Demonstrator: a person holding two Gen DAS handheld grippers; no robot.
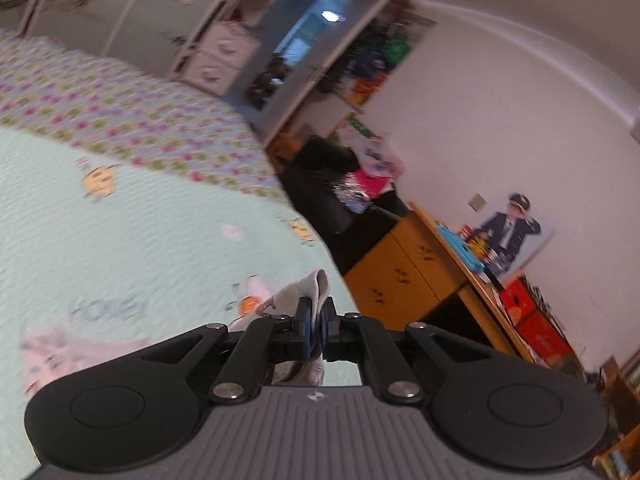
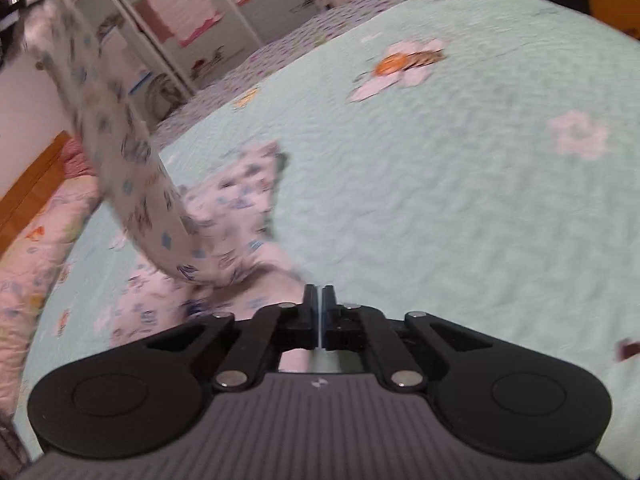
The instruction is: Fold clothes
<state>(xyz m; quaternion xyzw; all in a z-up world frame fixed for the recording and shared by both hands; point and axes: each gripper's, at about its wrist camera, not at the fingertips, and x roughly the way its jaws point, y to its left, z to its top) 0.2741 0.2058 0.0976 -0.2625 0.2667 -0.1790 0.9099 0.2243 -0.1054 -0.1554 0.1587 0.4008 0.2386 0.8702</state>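
A pale pink garment with small blue prints (image 2: 236, 216) lies partly on the mint green bedspread (image 2: 440, 180). One long part of it (image 2: 116, 148) rises up to the upper left, lifted off the bed. My left gripper (image 1: 316, 312) is shut on a grey-white edge of this garment (image 1: 318, 284), held above the bed. My right gripper (image 2: 319, 300) is shut with its jaws together, low over the bedspread right next to the garment's near edge; whether cloth is pinched in it is unclear. Both views are blurred.
A floral quilt (image 1: 132, 108) covers the far part of the bed. Beside the bed stand a yellow wooden cabinet (image 1: 404, 268), a dark chair with clothes (image 1: 332, 184) and white wardrobes (image 1: 132, 8). A pink pillow (image 2: 36, 248) lies at the bed's left edge.
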